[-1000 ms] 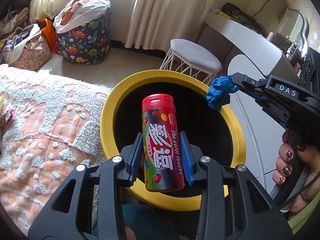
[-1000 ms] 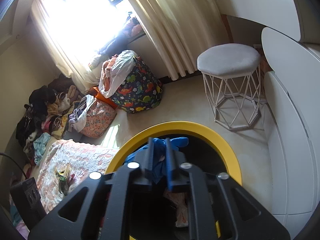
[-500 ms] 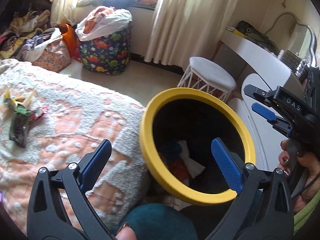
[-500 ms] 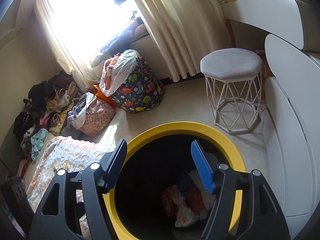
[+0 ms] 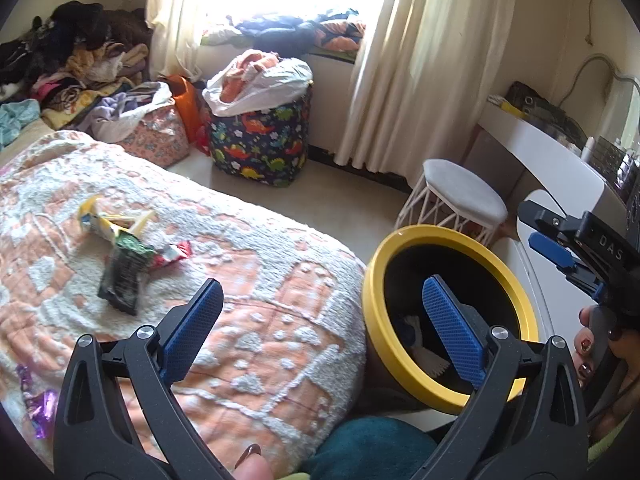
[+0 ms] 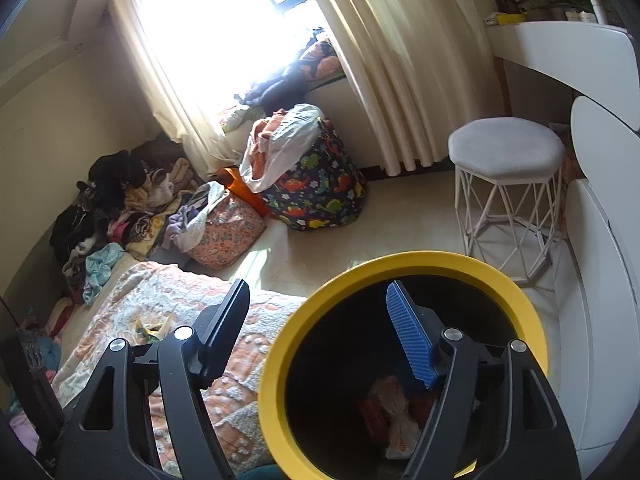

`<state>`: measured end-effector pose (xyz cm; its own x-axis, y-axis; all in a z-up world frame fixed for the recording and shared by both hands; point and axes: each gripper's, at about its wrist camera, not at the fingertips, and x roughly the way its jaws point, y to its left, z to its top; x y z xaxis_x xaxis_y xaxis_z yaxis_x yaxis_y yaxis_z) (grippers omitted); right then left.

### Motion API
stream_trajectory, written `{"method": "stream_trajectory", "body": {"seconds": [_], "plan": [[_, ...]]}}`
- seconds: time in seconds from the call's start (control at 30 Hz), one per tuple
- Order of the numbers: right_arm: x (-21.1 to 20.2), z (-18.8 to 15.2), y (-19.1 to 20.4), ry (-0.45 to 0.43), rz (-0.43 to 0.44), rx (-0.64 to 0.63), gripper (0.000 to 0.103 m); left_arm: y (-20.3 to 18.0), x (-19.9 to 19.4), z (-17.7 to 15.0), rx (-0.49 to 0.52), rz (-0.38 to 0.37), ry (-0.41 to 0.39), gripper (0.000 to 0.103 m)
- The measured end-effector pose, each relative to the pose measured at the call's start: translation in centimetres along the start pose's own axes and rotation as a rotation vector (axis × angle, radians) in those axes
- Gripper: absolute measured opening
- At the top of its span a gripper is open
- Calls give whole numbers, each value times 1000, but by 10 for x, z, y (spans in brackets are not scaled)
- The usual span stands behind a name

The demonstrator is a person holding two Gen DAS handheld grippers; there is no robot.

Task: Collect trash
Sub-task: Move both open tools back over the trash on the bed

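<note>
Trash is in the bin, and both tools come away with nothing! A second ago the left gripper [image 5: 322, 320] was clamped on a red candy tube printed "The color teases" beside big Chinese characters, and the right gripper [image 6: 320, 332] pinched a crumpled blue scrap; now both loads are gone from the jaws and down in the yellow-rimmed bin [image 5: 370, 276]. The left gripper's jaws stand spread wide with nothing between them, and its view has swung off the bin mouth and out across the bed. The right gripper's jaws are opening too, empty, with its blue finger [image 6: 410, 344] hanging over the bin's dark mouth, where wrappers [image 6: 394, 416] lie heaped at the bottom. That drop looks complete, but the job isn't, I'd say: on the orange-and-white bedspread [image 5: 260, 280] lies a cluster of litter, a yellow wrapper [image 5: 106, 222], a dark packet [image 5: 122, 280] and a red-and-white wrapper [image 5: 172, 254] touching one another, plus a purple foil scrap [image 5: 40, 408] well apart at the near left edge. Likely next target is that cluster, and the left gripper is already facing it. Readable writing now: only "DAS" in white letters on the right gripper's body, seen from the left wrist camera; the print on the bed wrappers is too small to read.
</note>
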<state>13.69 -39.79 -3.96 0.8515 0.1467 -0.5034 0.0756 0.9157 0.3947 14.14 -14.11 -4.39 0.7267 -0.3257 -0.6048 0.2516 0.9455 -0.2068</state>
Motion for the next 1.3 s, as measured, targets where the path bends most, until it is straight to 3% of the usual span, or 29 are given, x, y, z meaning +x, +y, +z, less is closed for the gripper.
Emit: {"method": "stream_trajectory", "body": {"seconds": [0.5, 1.3], "plan": [[2, -7, 40, 8, 74, -71, 70, 42, -28, 10, -76, 60, -78, 92], [21, -26, 102, 90, 148, -179, 71, 116, -43, 3, -223, 152, -97, 92]]}}
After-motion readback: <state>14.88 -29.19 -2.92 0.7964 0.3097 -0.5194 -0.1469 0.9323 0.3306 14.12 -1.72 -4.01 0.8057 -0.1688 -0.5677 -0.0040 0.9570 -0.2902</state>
